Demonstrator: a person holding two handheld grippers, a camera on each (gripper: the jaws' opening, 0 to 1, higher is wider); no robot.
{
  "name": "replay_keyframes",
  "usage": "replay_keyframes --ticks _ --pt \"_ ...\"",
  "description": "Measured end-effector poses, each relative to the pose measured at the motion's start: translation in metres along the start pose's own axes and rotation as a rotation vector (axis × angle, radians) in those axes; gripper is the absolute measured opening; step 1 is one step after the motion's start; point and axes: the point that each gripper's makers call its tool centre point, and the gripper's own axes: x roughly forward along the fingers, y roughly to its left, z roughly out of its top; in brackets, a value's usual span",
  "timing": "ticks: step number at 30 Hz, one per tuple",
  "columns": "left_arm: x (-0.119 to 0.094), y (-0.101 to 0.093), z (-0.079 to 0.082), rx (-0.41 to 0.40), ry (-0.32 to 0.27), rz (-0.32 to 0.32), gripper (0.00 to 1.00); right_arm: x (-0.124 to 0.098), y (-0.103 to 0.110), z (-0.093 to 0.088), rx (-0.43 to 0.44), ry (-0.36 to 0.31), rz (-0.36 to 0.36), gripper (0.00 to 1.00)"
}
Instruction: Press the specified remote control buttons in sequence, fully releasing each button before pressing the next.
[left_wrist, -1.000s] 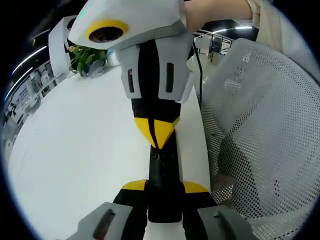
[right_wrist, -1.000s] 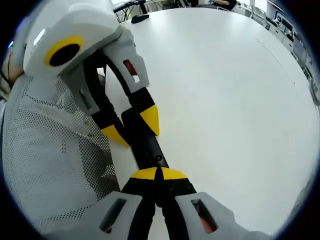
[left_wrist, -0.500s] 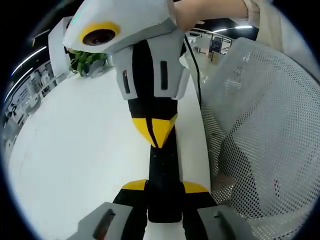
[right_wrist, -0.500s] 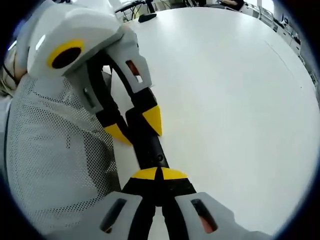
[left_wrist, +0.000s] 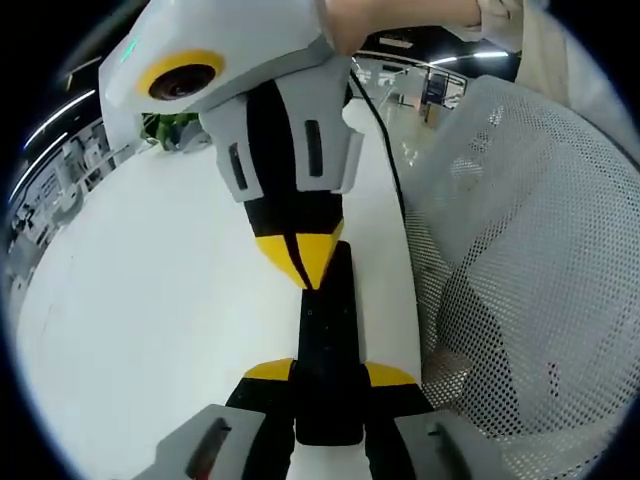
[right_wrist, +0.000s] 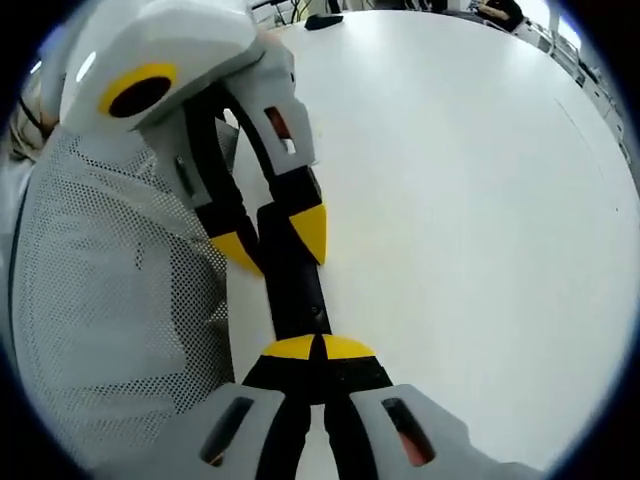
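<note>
your left gripper (left_wrist: 328, 372) has its two yellow-tipped jaws spread apart, one on each side of the black bar clamped between them. your right gripper (right_wrist: 316, 348) has its yellow tips pressed together into one closed point, and that point touches the bar. in the left gripper view the right gripper comes down from the top, tips together. in the right gripper view the left gripper enters from the upper left, tips apart. your hand (left_wrist: 385, 15) grips the right gripper's body.
</note>
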Motion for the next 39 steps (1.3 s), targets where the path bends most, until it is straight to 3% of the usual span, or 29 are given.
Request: replay_keyframes --ticks 6,18,27,39 --pt "0.0 0.0 0.0 -0.008 -0.002 -0.001 0.25 0.002 0.002 0.001 -0.051 0.033 -0.003 0.0" --pt "0.0 0.0 0.001 -0.008 -0.001 0.002 0.25 0.001 0.0 -0.001 -0.006 0.022 0.007 0.0" --pt "0.0 0.0 0.001 -0.019 0.005 0.007 0.24 -0.001 0.001 -0.003 0.016 -0.033 -0.026 0.0" --pt "0.002 -0.001 0.002 -0.017 0.005 0.002 0.24 -0.003 0.003 -0.013 0.01 -0.011 -0.054 0.0"
